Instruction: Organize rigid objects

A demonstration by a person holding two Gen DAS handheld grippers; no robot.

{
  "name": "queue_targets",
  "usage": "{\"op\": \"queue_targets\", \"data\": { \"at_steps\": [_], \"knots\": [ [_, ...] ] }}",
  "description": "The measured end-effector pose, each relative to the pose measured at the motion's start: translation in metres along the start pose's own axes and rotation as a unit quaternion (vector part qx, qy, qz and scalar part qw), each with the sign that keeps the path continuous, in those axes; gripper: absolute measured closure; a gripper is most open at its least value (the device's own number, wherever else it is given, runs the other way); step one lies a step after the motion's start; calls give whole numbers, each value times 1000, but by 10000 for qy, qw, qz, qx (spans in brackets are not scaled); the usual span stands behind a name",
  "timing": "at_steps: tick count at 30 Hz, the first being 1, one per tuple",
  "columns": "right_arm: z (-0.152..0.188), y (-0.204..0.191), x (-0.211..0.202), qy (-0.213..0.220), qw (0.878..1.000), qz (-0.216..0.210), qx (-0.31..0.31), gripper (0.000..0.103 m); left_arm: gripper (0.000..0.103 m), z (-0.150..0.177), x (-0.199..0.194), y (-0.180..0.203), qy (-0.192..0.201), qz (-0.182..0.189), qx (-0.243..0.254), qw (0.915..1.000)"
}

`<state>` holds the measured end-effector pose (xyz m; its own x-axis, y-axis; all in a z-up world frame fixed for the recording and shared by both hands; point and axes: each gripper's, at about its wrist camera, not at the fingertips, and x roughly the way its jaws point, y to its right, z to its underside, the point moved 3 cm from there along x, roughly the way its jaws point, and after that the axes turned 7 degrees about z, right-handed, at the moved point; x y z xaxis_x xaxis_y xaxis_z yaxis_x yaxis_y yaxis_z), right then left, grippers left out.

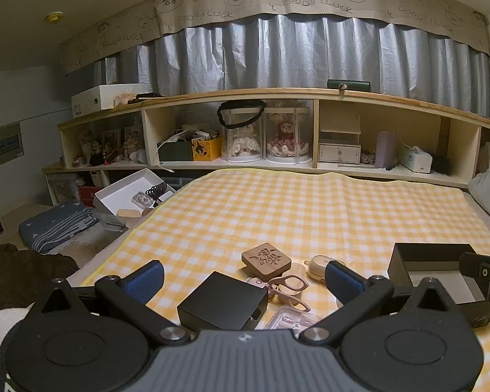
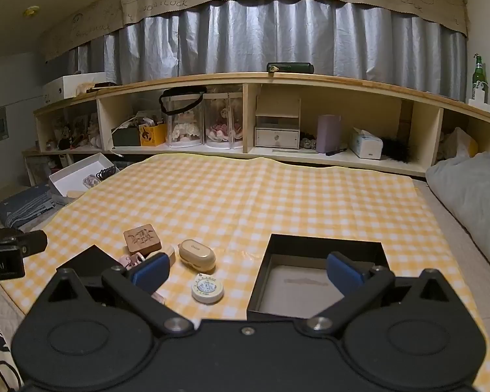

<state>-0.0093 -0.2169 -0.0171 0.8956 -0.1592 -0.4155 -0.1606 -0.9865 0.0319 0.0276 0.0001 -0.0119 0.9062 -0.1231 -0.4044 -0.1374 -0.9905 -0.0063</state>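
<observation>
On the yellow checked cloth (image 1: 277, 209) lie a black box lid (image 1: 222, 303), a carved wooden block (image 1: 266, 259), pink scissors (image 1: 289, 285), a clear pink case (image 1: 294, 321) and a cream earbud case (image 1: 320, 263). My left gripper (image 1: 245, 281) hangs open above the lid, holding nothing. At the right stands an open black box (image 2: 320, 281) with a grey floor. My right gripper (image 2: 248, 272) is open over the box's left wall. A round white tin (image 2: 207, 288) and the cream earbud case (image 2: 196, 255) lie left of the box, the wooden block (image 2: 142, 238) further left.
A long wooden shelf (image 2: 277, 80) full of dolls, boxes and tissues runs behind the bed under grey curtains. A white open box (image 1: 127, 192) sits off the cloth's far left corner. A grey pillow (image 2: 473, 189) lies at the right edge.
</observation>
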Motion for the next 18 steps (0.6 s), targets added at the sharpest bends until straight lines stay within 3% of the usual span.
{"op": "queue_targets", "data": {
  "at_steps": [18],
  "knots": [
    [4, -3, 1, -20, 10000, -7, -20, 0, 0, 0, 0, 0, -3, 1, -2, 10000]
  ]
}}
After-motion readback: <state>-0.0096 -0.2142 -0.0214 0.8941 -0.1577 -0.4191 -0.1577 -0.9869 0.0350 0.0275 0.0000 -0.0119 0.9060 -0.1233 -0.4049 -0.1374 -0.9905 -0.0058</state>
